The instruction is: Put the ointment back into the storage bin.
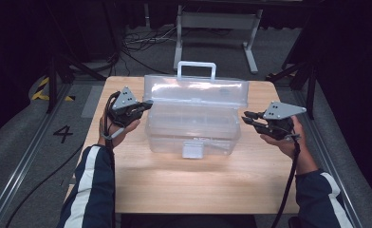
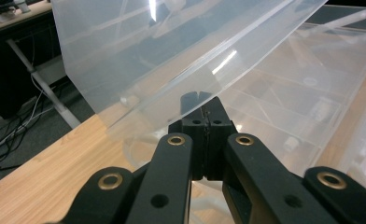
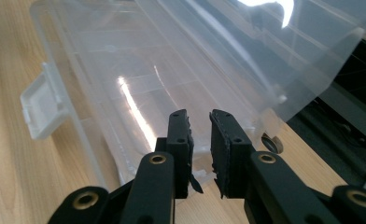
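A light wooden table stands on grey carpet amid dark stands and cables. The left gripper, jaws closed, seemingly pinches the raised lid's edge. The clear plastic toolbox sits mid-table, lid upright, handle on top. The right gripper hovers beside it, jaws narrowly parted, empty

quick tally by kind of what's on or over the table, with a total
clear plastic box with lid raised: 1
white carry handle on the lid: 1
front latch on the box: 1
handheld grippers: 2, left gripper at the box's left end, right gripper off its right end
wooden table: 1
total: 6
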Demonstrator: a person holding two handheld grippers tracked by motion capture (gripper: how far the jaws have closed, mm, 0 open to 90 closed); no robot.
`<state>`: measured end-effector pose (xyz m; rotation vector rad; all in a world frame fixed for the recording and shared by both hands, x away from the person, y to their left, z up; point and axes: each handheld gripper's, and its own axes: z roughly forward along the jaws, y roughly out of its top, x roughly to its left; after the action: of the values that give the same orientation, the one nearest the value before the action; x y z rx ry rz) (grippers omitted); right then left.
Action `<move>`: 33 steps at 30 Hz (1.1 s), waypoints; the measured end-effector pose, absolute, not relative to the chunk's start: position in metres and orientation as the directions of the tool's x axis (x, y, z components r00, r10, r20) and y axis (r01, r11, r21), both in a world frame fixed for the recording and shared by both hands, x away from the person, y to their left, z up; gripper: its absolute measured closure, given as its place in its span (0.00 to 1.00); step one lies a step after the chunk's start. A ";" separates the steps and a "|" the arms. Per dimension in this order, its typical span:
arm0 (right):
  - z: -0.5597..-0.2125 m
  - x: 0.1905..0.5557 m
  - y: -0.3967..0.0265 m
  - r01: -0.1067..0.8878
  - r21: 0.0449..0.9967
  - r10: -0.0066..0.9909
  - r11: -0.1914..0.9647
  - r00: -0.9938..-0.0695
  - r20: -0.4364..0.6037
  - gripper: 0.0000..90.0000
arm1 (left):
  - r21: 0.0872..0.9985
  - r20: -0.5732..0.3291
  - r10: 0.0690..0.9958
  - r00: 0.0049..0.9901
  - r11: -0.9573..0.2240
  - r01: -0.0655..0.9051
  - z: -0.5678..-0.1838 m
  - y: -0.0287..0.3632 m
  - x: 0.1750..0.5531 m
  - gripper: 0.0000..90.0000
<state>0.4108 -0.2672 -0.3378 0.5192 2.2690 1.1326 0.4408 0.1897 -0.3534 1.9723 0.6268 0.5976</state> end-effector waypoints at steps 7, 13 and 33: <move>-0.341 0.417 -0.273 0.123 0.814 0.571 0.567 -0.771 -0.282 0.87 | 0.877 0.157 0.638 0.754 -0.441 0.190 -0.358 0.192 0.437 1.00; -0.344 0.417 -0.273 0.137 0.805 0.575 0.577 -0.769 -0.280 0.87 | 0.871 0.152 0.637 0.755 -0.448 0.203 -0.363 0.195 0.435 1.00; -0.365 0.408 -0.286 0.200 0.766 0.577 0.611 -0.775 -0.257 0.83 | 0.846 0.163 0.609 0.777 -0.491 0.207 -0.369 0.189 0.430 1.00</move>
<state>0.4083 -0.2855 -0.3647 0.6142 2.3502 1.0336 0.4300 0.1893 -0.3687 2.0672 0.6077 0.5646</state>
